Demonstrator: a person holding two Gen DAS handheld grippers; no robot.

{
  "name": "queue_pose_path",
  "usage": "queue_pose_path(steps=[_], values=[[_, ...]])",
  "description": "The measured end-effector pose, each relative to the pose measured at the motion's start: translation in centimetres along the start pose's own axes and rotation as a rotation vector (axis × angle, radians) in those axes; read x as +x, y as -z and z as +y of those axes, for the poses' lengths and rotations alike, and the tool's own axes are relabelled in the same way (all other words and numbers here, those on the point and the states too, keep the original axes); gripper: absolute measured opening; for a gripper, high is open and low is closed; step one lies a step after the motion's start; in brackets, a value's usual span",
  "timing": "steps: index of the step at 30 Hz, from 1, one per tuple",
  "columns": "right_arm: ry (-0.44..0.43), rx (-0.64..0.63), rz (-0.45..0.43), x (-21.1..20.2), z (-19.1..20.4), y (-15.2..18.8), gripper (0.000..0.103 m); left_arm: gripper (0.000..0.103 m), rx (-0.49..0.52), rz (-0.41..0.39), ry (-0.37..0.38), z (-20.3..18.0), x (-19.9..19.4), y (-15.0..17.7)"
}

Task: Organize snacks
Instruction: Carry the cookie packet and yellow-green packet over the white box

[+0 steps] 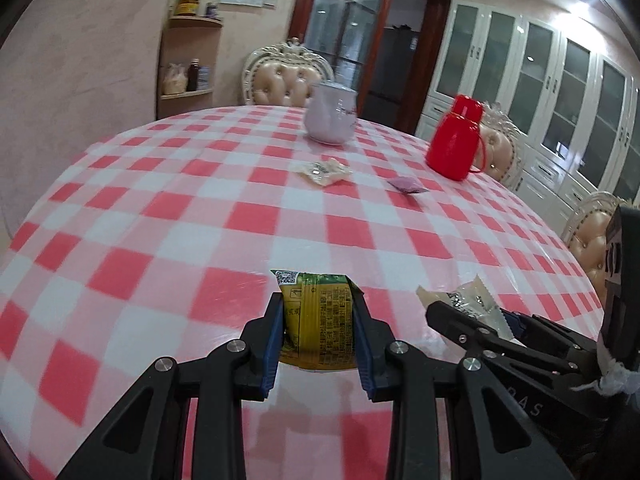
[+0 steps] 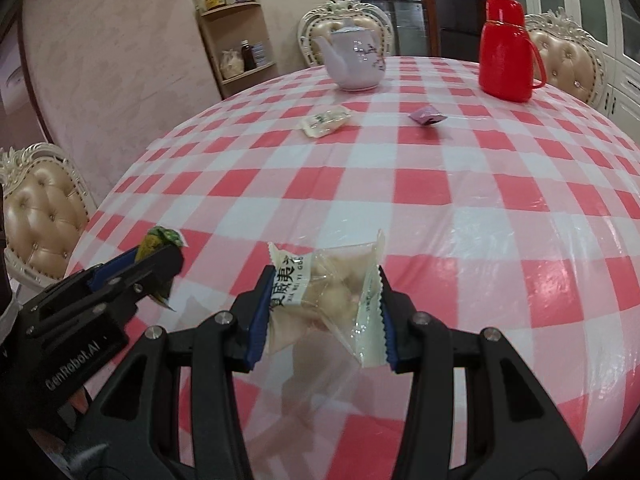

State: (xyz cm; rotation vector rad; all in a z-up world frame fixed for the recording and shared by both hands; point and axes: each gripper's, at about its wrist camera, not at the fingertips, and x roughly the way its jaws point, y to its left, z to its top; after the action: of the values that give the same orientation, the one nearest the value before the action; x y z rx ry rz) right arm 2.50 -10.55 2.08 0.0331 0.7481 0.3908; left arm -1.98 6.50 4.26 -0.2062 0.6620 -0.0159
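The yellow-green snack packet [image 1: 318, 318] sits pinched between the blue pads of the left gripper [image 1: 318, 320], held above the checked cloth; its lower end is hidden behind the fingers, and the print on it is too small to read. From the right wrist view only a green corner [image 2: 162, 238] pokes out past that gripper's black finger. Just beside it, the right gripper [image 2: 324, 312] clamps a clear snack packet [image 2: 328, 292] by its two sides, pale round pieces showing through the film; its bottom edge hangs below the pads and blurs into the reflection. In the left wrist view that packet [image 1: 468, 300] is mostly covered by the right gripper's fingers.

Further out on the desk [image 2: 480, 200], two more snacks lie flat and well apart from both grippers: a pale wrapped snack [image 2: 326, 120] and a small purple packet [image 2: 427, 115], both too small to tell their contents. Beyond them stand a white teapot [image 2: 354, 60] and a red flask [image 2: 508, 50]. Padded chairs [image 2: 40, 208] ring the desk, partly cut off by the frame edge.
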Motion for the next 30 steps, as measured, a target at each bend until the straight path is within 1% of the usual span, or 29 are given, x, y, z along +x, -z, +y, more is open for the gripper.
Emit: queue_pose_path(steps=[4,8,13,15,18,21,24,28,30], values=[[-0.042,-0.03,0.005,-0.3,2.0,0.6,0.049,0.033,0.008,-0.015,-0.054,2.0,-1.9,1.0],[-0.09,-0.088,0.015,-0.3,5.0,1.3,0.049,0.033,-0.031,-0.01,-0.083,4.8,-3.3,2.1],[-0.124,-0.152,0.026,0.0,8.4,2.2,0.049,0.033,-0.085,-0.019,-0.121,8.4,-5.5,3.3],[-0.135,-0.19,0.027,0.0,10.1,2.7,0.049,0.033,-0.1,-0.021,-0.136,9.3,-6.2,3.5],[-0.157,-0.237,0.032,0.0,12.4,3.2,0.049,0.033,-0.141,-0.026,-0.139,11.2,-7.4,3.8],[-0.175,-0.278,0.041,0.3,14.4,3.7,0.049,0.033,-0.154,-0.043,-0.166,12.7,-8.9,4.1],[-0.199,-0.318,0.05,0.4,16.4,4.3,0.049,0.033,-0.176,-0.043,-0.18,14.2,-9.9,4.6],[-0.226,-0.357,0.062,0.6,18.6,5.0,0.049,0.033,-0.208,-0.049,-0.216,16.7,-11.9,5.6],[-0.244,-0.376,0.07,0.7,19.8,5.4,0.049,0.033,-0.219,-0.053,-0.252,18.2,-13.1,6.2]])
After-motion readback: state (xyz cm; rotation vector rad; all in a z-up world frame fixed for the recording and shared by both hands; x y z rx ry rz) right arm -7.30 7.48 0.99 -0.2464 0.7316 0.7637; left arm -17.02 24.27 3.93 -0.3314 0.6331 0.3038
